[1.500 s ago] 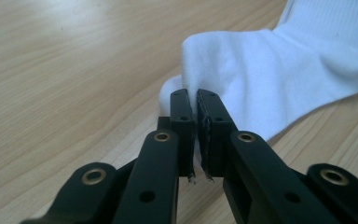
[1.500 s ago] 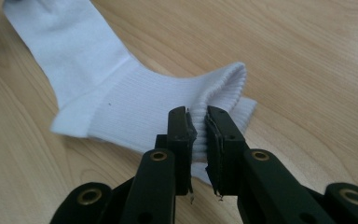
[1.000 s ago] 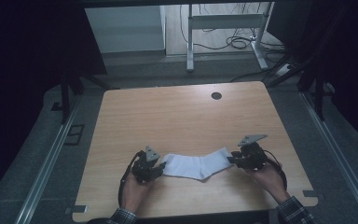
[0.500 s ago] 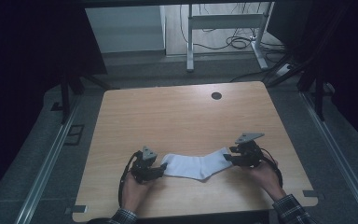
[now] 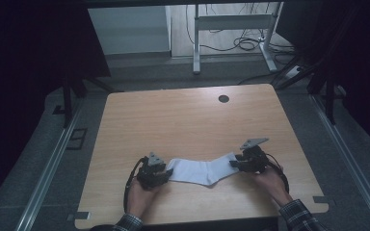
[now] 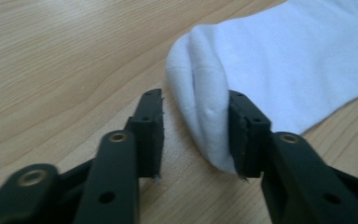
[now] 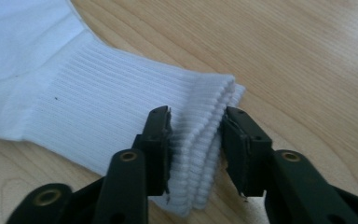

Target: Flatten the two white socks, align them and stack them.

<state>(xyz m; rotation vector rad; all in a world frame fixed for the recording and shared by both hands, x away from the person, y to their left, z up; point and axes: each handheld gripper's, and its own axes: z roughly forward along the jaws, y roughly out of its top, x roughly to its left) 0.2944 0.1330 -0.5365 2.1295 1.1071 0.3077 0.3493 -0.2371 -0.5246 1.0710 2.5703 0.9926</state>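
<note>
High view: white sock (image 5: 203, 170) lies flat near the desk's (image 5: 183, 115) near edge, long axis parallel to it. Left gripper (image 6: 195, 135) stands spread around the toe; right gripper (image 7: 195, 154) pinches the ribbed cuff, each at its own end.

White cotton sock w/ ribbed cuff (image 5: 203, 171) is laid flat on light wooden table (image 5: 183, 120), near its front edge, approx. centred. Shape is bent slightly at the heel. Rounded toe end (image 6: 200, 93) is seen toward table's left side; ribbed cuff end (image 7: 205, 140), layers stacked, toward table's right side.
</note>
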